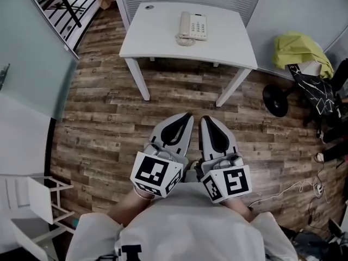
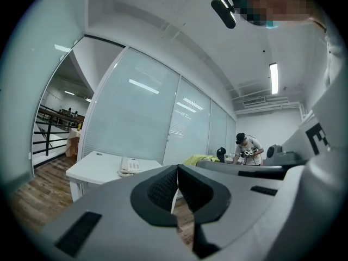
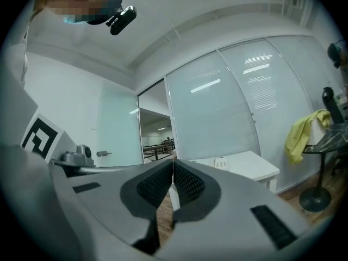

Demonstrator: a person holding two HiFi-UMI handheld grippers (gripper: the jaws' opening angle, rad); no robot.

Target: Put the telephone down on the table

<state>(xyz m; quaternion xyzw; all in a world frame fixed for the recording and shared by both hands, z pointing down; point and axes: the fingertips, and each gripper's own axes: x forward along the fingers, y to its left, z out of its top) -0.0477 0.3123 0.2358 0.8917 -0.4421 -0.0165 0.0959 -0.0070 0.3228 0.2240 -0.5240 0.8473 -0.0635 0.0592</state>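
The telephone [image 1: 193, 27] lies flat on the white table [image 1: 157, 39], toward its far edge, so the set-down looks done. Its long axis runs away from the person, with the handset on the left and the cord coiled at the near end. The left gripper [image 1: 186, 116] and right gripper [image 1: 205, 119] are both closed on nothing and tucked by the body, well apart from the table, probably because nothing is left to carry.

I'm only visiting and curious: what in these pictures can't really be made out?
Telephone, head view: key labels too small to read.
Table, head view: underside hidden by its own top.
Yellow cloth, head view: whatever it drapes is covered.
Distant person, left gripper view: too small to tell what they handle.
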